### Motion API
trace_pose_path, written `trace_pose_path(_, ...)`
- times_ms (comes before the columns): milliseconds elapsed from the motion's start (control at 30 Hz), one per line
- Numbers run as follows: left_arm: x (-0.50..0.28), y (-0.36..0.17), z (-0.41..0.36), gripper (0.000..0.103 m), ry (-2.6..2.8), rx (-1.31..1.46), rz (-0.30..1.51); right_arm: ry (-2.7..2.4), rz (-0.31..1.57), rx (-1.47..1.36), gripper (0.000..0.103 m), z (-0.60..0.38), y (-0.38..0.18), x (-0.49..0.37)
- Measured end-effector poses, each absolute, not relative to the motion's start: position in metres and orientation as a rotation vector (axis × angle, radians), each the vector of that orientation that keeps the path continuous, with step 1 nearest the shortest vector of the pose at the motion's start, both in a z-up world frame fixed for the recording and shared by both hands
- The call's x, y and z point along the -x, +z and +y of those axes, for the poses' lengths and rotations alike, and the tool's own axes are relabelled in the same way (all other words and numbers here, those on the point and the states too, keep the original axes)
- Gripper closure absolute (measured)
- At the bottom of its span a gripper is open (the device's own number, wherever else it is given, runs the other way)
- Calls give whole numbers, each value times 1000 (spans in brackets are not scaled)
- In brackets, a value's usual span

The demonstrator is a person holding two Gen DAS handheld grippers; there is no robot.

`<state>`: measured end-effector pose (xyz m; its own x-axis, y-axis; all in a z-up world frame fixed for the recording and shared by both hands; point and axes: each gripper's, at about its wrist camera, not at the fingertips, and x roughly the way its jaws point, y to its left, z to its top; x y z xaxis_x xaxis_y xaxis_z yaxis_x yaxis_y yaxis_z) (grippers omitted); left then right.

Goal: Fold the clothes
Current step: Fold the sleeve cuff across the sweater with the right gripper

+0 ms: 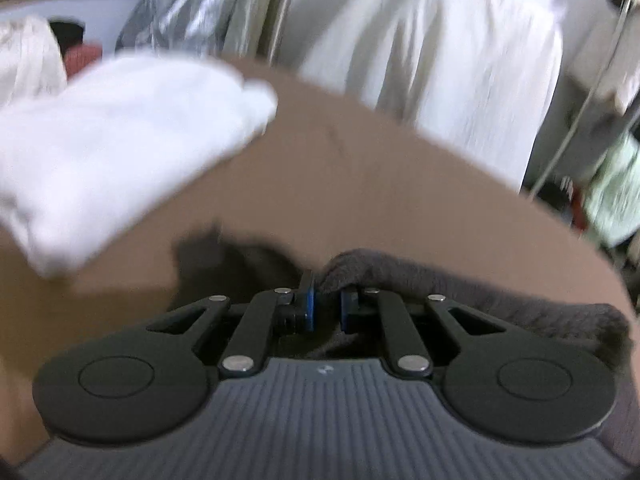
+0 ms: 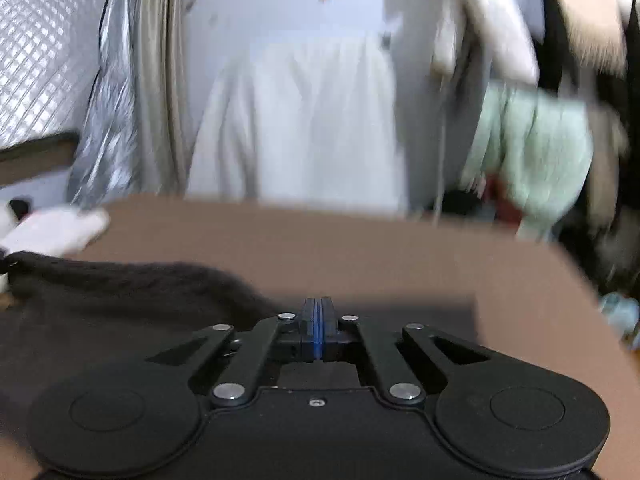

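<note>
In the left wrist view, the left gripper (image 1: 326,304) is seen low in the picture, its jaws drawn close together with a fold of the dark grey garment (image 1: 460,280) pinched between the blue pads. The garment is spread across the near edge of the brown tabletop (image 1: 360,168), running from the jaws to the right and partly under the gripper body. A white folded cloth (image 1: 120,148) is seen on the tabletop at the left, well apart from the grey garment. Behind the tabletop, pale hanging fabric (image 1: 440,60) and a silvery quilted cover (image 1: 180,4) are seen, all blurred. A pale green cloth (image 1: 616,192) is seen at the far right edge.

In the right wrist view, the right gripper (image 2: 318,330) is shown with its jaws fully closed, the pads pressed flat against each other; whether any fabric is caught between them cannot be told. The dark grey garment (image 2: 120,292) is seen lying to the left of the jaws, reaching up to the gripper's linkage and covering the near left part of the tabletop (image 2: 400,248). The white folded cloth (image 2: 60,226) is seen at the far left, just beyond the garment's edge. The pale green cloth (image 2: 532,152) is seen blurred beyond the tabletop on the right.
</note>
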<state>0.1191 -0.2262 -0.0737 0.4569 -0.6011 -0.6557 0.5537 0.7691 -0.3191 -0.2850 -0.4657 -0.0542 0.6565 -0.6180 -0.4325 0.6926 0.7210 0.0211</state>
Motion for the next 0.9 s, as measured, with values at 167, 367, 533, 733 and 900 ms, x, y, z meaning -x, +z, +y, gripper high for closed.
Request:
trace_pose_path(167, -122, -94, -229, 92, -662, 5, 955, -724, 531, -364, 102, -458, -102, 324)
trace_pose_path(367, -108, -92, -230, 91, -653, -23, 857, -567, 551, -612, 90, -455, -117, 314)
trace_pose_path(533, -128, -99, -210, 91, -668, 142, 905, -523, 613, -510, 51, -431, -110, 270)
trace_pose_path(733, -128, -106, -211, 91, -700, 131, 961, -521, 464, -838, 32, -461, -110, 280)
trace_pose_path(900, -114, -103, -222, 91, -702, 14, 943, -425, 350, -1006, 32, -496, -108, 259)
